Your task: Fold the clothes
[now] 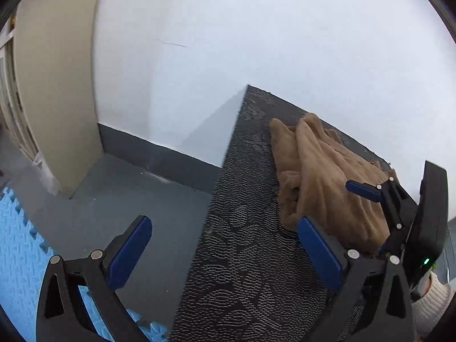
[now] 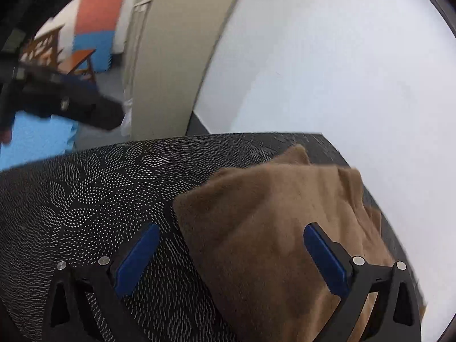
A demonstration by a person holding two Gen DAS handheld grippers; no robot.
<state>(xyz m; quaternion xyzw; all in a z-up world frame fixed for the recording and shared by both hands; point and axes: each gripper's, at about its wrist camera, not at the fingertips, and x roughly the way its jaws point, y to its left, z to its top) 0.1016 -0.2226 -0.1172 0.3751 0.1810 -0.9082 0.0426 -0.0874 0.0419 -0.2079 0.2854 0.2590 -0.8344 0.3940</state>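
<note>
Brown garment (image 2: 279, 228) cut off at bottom edge; far room blurred.

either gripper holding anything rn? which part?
Nothing held. The left hand-held gripper is open beside the table's edge. The right hand-held gripper is open over the brown garment, not clamping it.

Soft, even, cool daylight fills both views, with no glare and only a faint shadow on the white wall (image 1: 256, 42) beside the table (image 1: 250, 228) corner. Fisheye distortion bends straight edges and leaves dark vignetted corners. The right wrist view is smeared by motion blur, worst at upper left, while the left stays fairly sharp.
</note>
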